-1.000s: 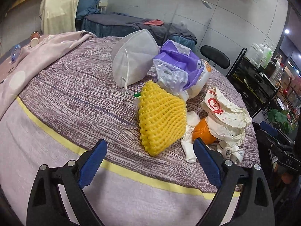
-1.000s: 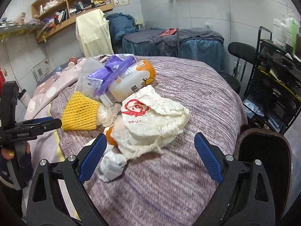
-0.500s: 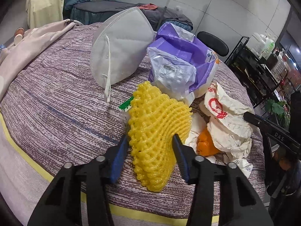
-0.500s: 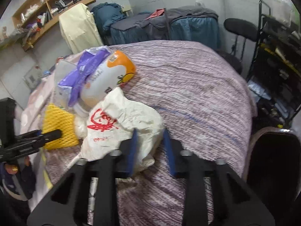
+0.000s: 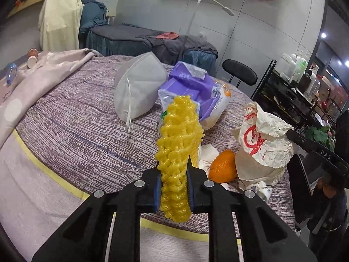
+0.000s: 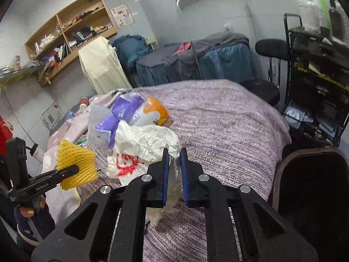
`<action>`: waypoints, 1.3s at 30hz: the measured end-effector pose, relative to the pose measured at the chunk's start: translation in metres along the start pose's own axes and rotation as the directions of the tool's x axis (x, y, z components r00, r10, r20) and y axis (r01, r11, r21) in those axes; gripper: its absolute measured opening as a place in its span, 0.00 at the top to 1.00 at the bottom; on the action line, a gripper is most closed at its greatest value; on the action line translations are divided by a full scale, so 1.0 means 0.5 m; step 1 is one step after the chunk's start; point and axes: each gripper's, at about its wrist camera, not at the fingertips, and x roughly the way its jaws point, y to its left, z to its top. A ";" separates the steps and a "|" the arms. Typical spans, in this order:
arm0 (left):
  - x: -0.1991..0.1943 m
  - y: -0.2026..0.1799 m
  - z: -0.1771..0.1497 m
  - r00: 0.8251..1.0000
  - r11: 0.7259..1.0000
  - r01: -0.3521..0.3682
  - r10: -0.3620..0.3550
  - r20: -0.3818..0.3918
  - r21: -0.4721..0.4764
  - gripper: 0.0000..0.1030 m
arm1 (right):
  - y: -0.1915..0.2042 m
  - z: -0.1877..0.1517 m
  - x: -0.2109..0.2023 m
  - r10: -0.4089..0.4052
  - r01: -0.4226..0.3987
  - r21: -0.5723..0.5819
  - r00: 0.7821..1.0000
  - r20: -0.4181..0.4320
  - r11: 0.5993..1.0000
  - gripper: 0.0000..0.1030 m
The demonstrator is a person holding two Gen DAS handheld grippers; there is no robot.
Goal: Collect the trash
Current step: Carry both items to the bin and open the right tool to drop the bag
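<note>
Trash lies heaped on a round table under a purple woven cloth (image 5: pixel 76 120). My left gripper (image 5: pixel 173 166) is closing, and its blue pads press both sides of a yellow foam net (image 5: pixel 177 135), which stands upright off the cloth. My right gripper (image 6: pixel 174 152) is shut on a fold of the crumpled white paper bag with red print (image 6: pixel 148 139). The same bag (image 5: pixel 264 144) shows at the right in the left wrist view. A white face mask (image 5: pixel 139 89), a purple packet (image 5: pixel 192 87), an orange (image 5: pixel 223 167) and crumpled tissue (image 5: pixel 207 152) stay on the table.
A dark bin with a brown rim (image 6: pixel 312 187) stands right of the table. Behind it is a black cart (image 6: pixel 316 76) and a black stool (image 5: pixel 240 72). A pink blanket (image 5: pixel 43 74) covers the table's far left. A white and orange bottle (image 6: pixel 150 111) lies under the purple packet.
Both grippers went from wide open to closed: the left on the yellow foam net, the right on the white bag. The net has been squeezed narrow and lifted off the cloth.
</note>
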 end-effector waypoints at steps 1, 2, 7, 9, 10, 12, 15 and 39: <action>-0.010 -0.007 -0.001 1.000 1.000 0.000 0.000 0.013 0.004 0.83 | 0.002 0.001 -0.014 -0.006 0.006 -0.005 1.000 0.018 1.000 0.89; -0.021 -0.016 -0.003 1.000 1.000 0.003 -0.003 0.025 0.008 0.83 | 0.003 0.001 -0.030 -0.012 0.012 -0.009 0.999 0.037 1.000 0.89; -0.054 -0.054 -0.008 0.997 0.999 0.029 -0.030 0.069 0.024 0.83 | -0.002 -0.002 -0.094 -0.030 0.031 -0.012 0.994 0.107 0.999 0.89; -0.063 -0.071 -0.011 0.996 0.999 0.040 -0.043 0.080 0.033 0.83 | -0.004 -0.005 -0.117 -0.043 0.046 -0.016 0.991 0.131 0.999 0.90; -0.066 -0.081 -0.010 0.995 0.998 0.049 -0.052 0.085 0.041 0.83 | -0.008 -0.007 -0.129 -0.051 0.054 -0.015 0.988 0.142 0.998 0.90; -0.071 -0.097 -0.015 0.994 0.997 0.057 -0.062 0.091 0.055 0.83 | -0.016 -0.011 -0.151 -0.065 0.067 -0.008 0.984 0.163 0.998 0.90; -0.076 -0.126 -0.018 0.992 0.994 0.079 -0.086 0.093 0.077 0.83 | -0.034 -0.020 -0.184 -0.094 0.094 0.006 0.977 0.189 0.996 0.90; -0.032 -0.395 -0.067 0.957 0.923 0.282 -0.289 -0.011 0.261 0.83 | -0.338 -0.175 -0.376 -0.430 0.377 0.288 0.890 0.149 0.880 0.89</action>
